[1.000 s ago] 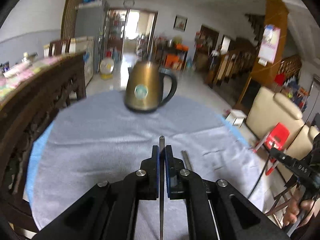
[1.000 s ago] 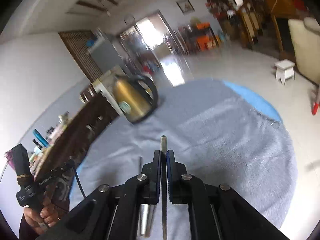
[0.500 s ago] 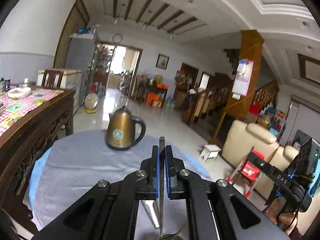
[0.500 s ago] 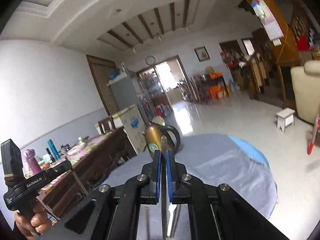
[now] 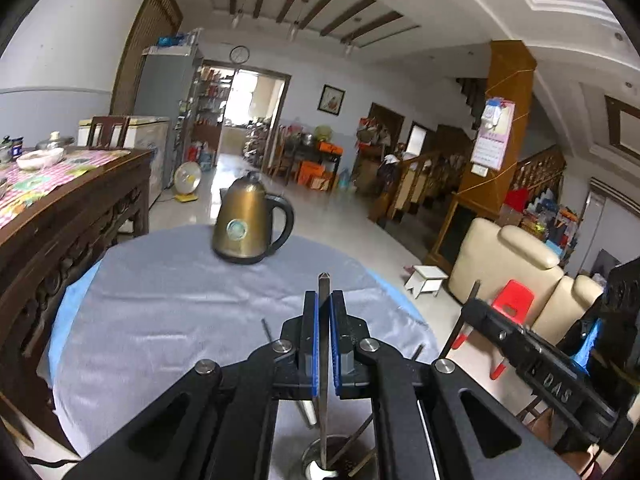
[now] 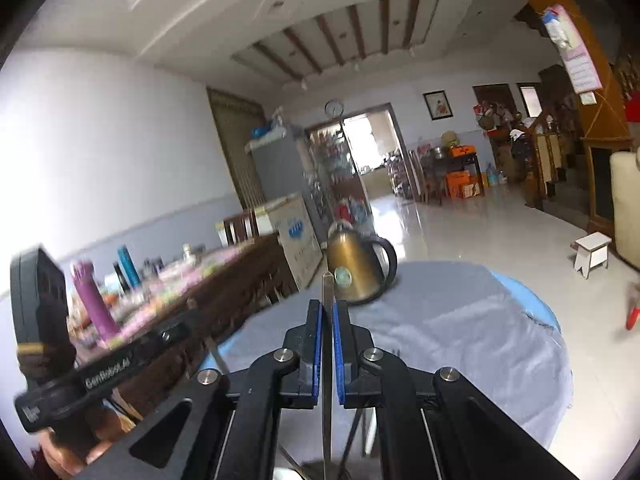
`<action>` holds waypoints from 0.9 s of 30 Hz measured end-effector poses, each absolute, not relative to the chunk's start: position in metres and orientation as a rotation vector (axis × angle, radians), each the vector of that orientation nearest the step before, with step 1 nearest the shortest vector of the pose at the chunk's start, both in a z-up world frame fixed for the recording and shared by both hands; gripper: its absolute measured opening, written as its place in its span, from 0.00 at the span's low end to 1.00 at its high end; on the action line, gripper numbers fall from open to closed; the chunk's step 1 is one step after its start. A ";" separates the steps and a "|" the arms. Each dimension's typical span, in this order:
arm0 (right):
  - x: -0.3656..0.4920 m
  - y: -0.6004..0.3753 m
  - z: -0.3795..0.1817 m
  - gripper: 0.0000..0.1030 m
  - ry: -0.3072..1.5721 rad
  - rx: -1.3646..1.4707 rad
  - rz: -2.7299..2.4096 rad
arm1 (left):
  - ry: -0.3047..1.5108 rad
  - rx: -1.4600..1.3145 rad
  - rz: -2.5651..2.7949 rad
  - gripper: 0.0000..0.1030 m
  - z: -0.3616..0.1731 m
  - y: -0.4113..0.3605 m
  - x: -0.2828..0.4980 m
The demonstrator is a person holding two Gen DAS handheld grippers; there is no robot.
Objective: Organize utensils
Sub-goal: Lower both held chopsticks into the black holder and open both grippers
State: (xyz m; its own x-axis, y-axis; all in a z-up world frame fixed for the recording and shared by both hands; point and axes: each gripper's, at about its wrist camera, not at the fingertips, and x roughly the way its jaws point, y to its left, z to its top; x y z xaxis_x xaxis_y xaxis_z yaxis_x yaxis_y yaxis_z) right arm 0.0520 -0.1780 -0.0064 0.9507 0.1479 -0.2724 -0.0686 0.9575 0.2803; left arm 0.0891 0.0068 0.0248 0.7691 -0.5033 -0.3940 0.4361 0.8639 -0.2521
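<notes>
My left gripper (image 5: 323,312) is shut on a thin steel utensil handle (image 5: 323,380) that stands upright, its lower end in a round metal holder (image 5: 332,460) at the bottom edge, with other utensils inside. My right gripper (image 6: 327,320) is shut on another thin steel utensil handle (image 6: 327,392), also upright over the holder's rim (image 6: 316,468). The other gripper shows at the right in the left wrist view (image 5: 532,356) and at the left in the right wrist view (image 6: 100,376). A loose utensil (image 5: 267,330) lies on the cloth.
A bronze kettle (image 5: 246,222) stands at the far side of the round table with a grey cloth (image 5: 160,320); it also shows in the right wrist view (image 6: 354,268). A dark wooden table (image 5: 60,216) stands close on the left. A beige sofa (image 5: 516,264) and red stool (image 5: 512,300) are on the right.
Both grippers have tilted up from looking down at the cloth to looking level across the room, each still holding its utensil. The holder has come into view below them.
</notes>
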 end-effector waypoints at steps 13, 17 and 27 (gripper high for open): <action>0.053 -0.182 -0.048 0.07 0.429 0.305 0.153 | 0.559 -0.145 -0.504 0.18 0.006 0.017 0.081; 0.046 -0.190 -0.045 0.17 0.410 0.339 0.137 | 0.539 -0.115 -0.437 0.53 0.009 0.025 0.073; 0.032 -0.227 -0.039 0.43 0.361 0.418 0.054 | 0.514 0.037 -0.201 0.61 0.007 0.041 0.067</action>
